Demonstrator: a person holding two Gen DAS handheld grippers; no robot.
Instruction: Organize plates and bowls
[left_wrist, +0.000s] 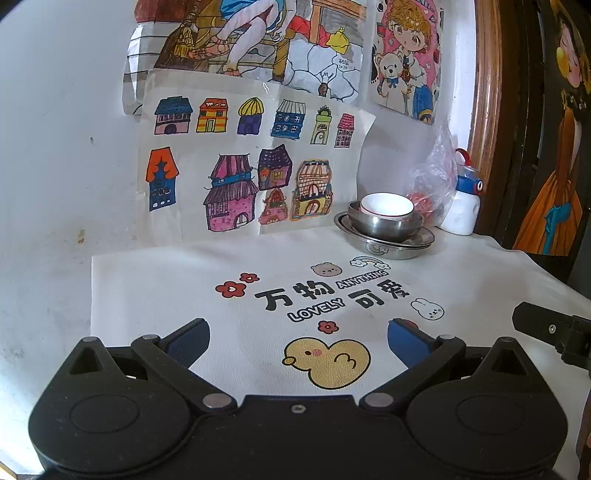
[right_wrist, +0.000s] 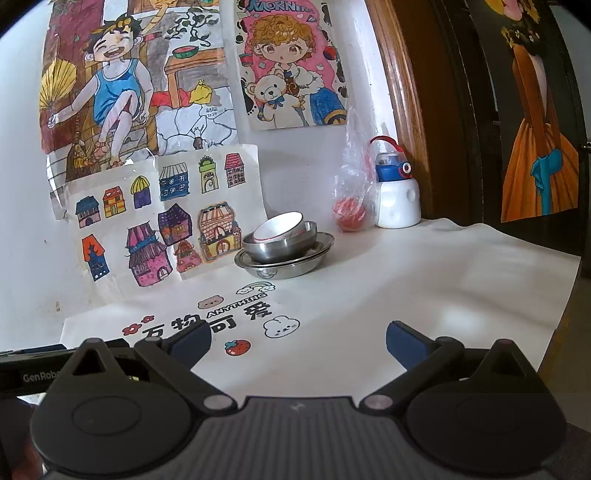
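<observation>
Both claws, left (left_wrist: 297, 341) and right (right_wrist: 298, 341), released, empty; bowl stack (right_wrist: 282, 245) sits well ahead, beside the bottle (right_wrist: 397, 195), right claw nearer.

My left gripper (left_wrist: 297, 341): black linkage arms, blue pads, silver pivot pins, one central screw.
My right gripper (right_wrist: 298, 341): same black build, blue pads, ribbed grey base, "GenRobo" lettering at left.

Water bottle (right_wrist: 397, 192), plastic bag (right_wrist: 352, 184), wall drawings (right_wrist: 162, 218).
</observation>
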